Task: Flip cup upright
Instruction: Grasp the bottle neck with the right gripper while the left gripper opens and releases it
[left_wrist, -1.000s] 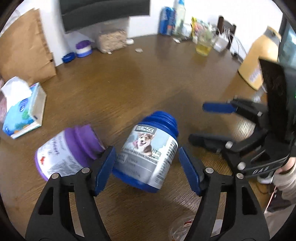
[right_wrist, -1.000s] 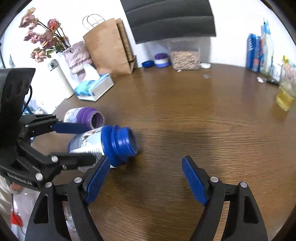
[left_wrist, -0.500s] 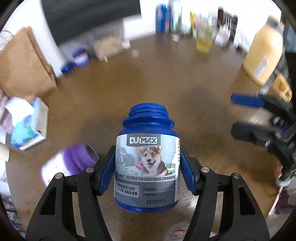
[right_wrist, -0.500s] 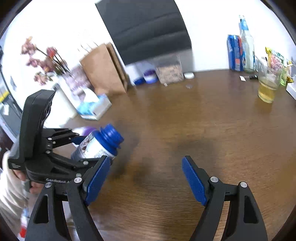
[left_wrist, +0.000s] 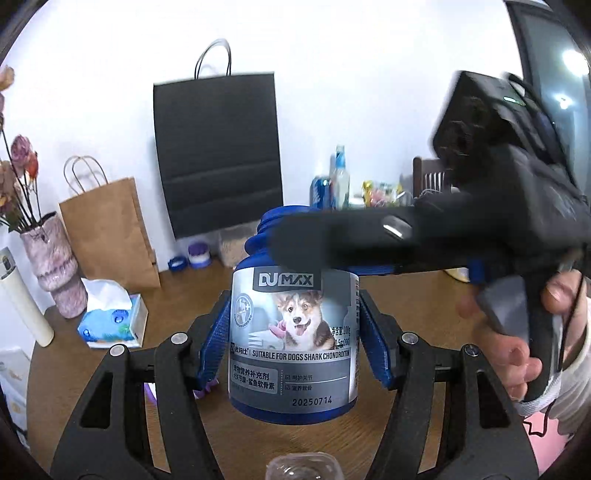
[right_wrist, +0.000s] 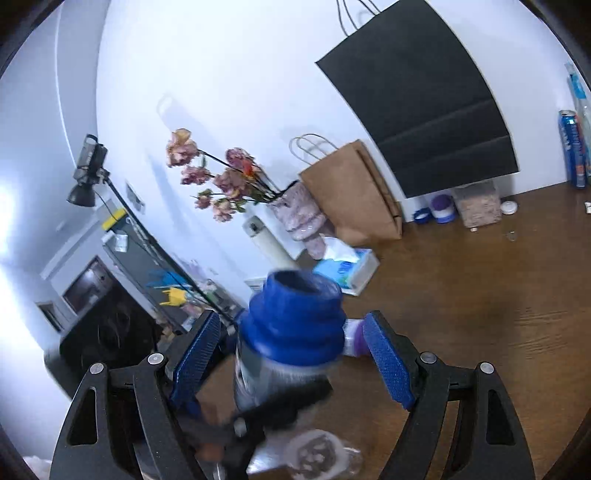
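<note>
Inspector: Left gripper (left_wrist: 295, 347): both blue pads are pressed to the sides of the jar (left_wrist: 293, 343), clamped on it. The jar is upright, open neck on top, and appears to be clear of the table (left_wrist: 399, 291).

Clerk: And the right gripper (right_wrist: 293, 365)?

Inspector: Its jaws are spread, one either side of the jar's blue neck, neither pad touching. In the left view it reaches in blurred from the right and crosses the jar's shoulder, with a hand (left_wrist: 532, 343) on its grip.

Clerk: Surroundings?

Inspector: A purple jar (right_wrist: 354, 341) lies on the table just behind. Tissue box (left_wrist: 110, 326), vase (left_wrist: 53, 269) and paper bags stand well apart at the wall.

Clerk: Stage of the task?

Inspector: In my judgement the turning is done; setting down remains. The next move calls for lowering the jar level until its base is flat on the table, then opening the left pads evenly so it is not tipped.
</note>
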